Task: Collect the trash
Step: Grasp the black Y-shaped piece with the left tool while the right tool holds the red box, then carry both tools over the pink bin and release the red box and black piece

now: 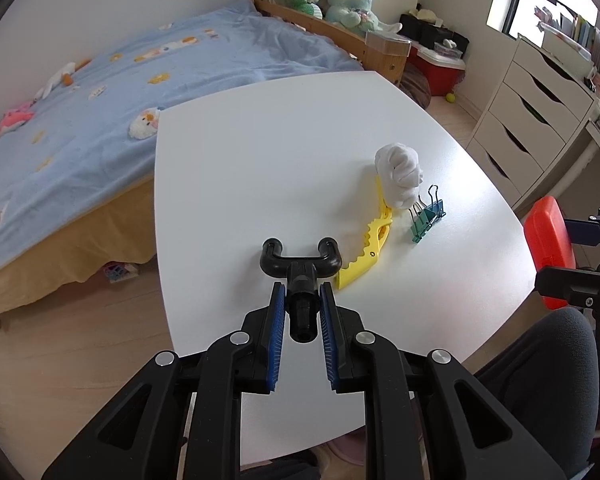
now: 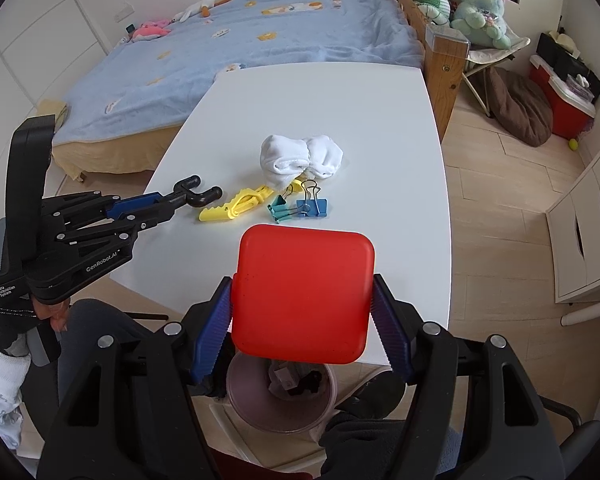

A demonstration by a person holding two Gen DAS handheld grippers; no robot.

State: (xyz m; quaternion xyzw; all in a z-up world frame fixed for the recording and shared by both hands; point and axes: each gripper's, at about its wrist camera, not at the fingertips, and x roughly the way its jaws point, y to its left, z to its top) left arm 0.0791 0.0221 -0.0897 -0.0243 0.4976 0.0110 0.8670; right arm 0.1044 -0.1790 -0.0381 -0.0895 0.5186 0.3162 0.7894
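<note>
Below the surface's (image 2: 400,128) near edge, a pink bin (image 2: 240,404) holds scraps; left gripper (image 1: 300,300) fingers pinch a black U-shaped fitting (image 1: 298,262), right gripper (image 2: 302,312) fingers clamp a red lid (image 2: 302,292).

1. Smooth, matt white laminate on the bench (image 1: 260,168).
2. Beside the yellow clip (image 1: 370,246), matt black moulded plastic on the U-shaped hook (image 1: 300,260).
3. Glossy hard plastic on the yellow clip itself.
4. Soft, fluffy white cloth (image 2: 300,156) just behind the yellow clip.
5. Painted metal with bare wire handles on the binder clips (image 2: 298,206) right of the yellow clip.
6. Smooth, faintly shiny red plastic lid (image 2: 302,292).
7. Ridged blue rubbery pads (image 1: 276,336) on the matt black left claw (image 1: 300,292).
</note>
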